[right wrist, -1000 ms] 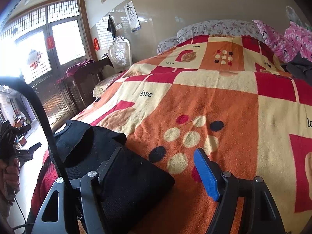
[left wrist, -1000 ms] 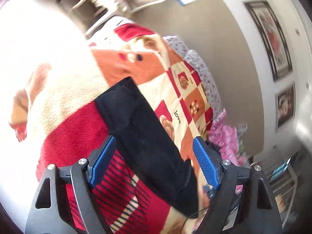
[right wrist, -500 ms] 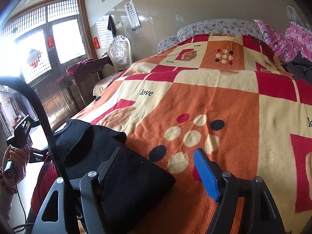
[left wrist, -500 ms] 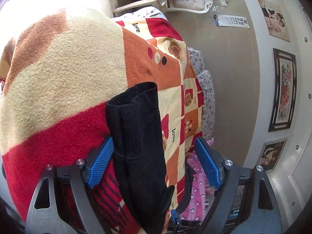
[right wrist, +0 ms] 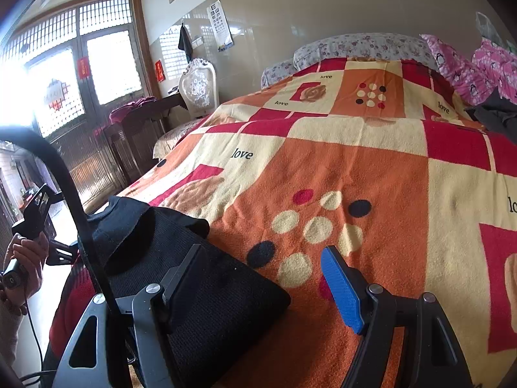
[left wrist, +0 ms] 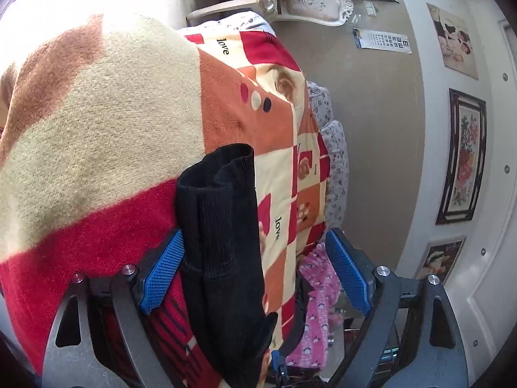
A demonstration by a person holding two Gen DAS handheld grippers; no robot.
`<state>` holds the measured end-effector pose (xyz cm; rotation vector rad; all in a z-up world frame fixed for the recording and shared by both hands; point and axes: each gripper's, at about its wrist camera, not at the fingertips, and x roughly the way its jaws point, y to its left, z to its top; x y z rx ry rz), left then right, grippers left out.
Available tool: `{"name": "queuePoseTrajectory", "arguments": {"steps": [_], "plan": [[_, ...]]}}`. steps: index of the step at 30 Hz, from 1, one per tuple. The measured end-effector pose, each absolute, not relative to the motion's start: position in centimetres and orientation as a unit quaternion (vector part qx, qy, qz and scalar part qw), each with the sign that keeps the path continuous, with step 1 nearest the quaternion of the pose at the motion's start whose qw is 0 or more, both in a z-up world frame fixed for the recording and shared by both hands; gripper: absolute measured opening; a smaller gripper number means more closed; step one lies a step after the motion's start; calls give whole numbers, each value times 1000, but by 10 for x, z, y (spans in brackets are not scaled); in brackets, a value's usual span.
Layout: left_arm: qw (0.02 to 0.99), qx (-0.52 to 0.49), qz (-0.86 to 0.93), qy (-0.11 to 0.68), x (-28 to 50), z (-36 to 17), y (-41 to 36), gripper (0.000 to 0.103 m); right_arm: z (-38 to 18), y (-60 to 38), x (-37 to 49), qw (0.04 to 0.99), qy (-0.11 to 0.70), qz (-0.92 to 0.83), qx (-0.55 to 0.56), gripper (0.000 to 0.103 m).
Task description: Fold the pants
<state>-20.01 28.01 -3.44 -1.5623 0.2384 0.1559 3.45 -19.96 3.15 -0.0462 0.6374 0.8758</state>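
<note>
The black knit pants (left wrist: 223,252) lie folded in a long strip on the patchwork blanket. In the left wrist view my left gripper (left wrist: 255,278) is open, its blue pads on either side of the strip near one end. In the right wrist view the pants (right wrist: 206,291) lie at the lower left, and my right gripper (right wrist: 261,287) is open over their corner, with its left finger (right wrist: 184,278) above the cloth and its right pad (right wrist: 342,291) over bare blanket. The left gripper (right wrist: 35,207) shows there too, held in a hand.
The orange, red and cream blanket (right wrist: 355,168) covers the bed. Floral pillows (right wrist: 355,45) and pink pillows (right wrist: 465,68) lie at the head. A dark garment (right wrist: 497,113) sits at the far right. A white chair (right wrist: 197,87) and a wooden table (right wrist: 142,123) stand beside the bed.
My left gripper has swung and come closer to the end of the pants, which now fills more of its view. My right gripper has stayed in place.
</note>
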Motion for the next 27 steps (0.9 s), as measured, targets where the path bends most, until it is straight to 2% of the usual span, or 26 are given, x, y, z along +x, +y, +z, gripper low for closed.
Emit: {"name": "queuePoseTrajectory", "arguments": {"steps": [3, 6, 9, 12, 15, 17, 18, 19, 20, 24, 27], "plan": [[742, -654, 61, 132, -191, -21, 272, 88, 31, -199, 34, 857, 303, 416, -23, 72], [728, -676, 50, 105, -193, -24, 282, 88, 31, -199, 34, 856, 305, 417, -24, 72], [754, -642, 59, 126, -187, -20, 276, 87, 31, -200, 34, 855, 306, 418, -24, 72], [771, -617, 77, 142, -186, -20, 271, 81, 32, -200, 34, 856, 305, 417, -25, 72], [791, -577, 108, 173, -184, -20, 265, 70, 32, -200, 35, 854, 307, 419, -24, 72], [808, -538, 138, 195, -181, -20, 260, 48, 32, -200, 36, 854, 308, 419, -24, 72], [815, -519, 154, 207, -179, -21, 259, 42, 32, -200, 36, 854, 308, 419, -24, 72], [820, -504, 164, 214, -178, -22, 258, 29, 32, -200, 36, 854, 308, 419, -24, 72], [824, -493, 172, 219, -177, -24, 258, 23, 32, -200, 36, 854, 307, 420, -24, 72], [844, -446, 193, 228, -174, -23, 250, 14, 32, -200, 36, 853, 308, 421, -24, 72], [880, -342, 228, 238, -166, -6, 227, 12, 31, -201, 37, 851, 309, 425, -20, 72]]}}
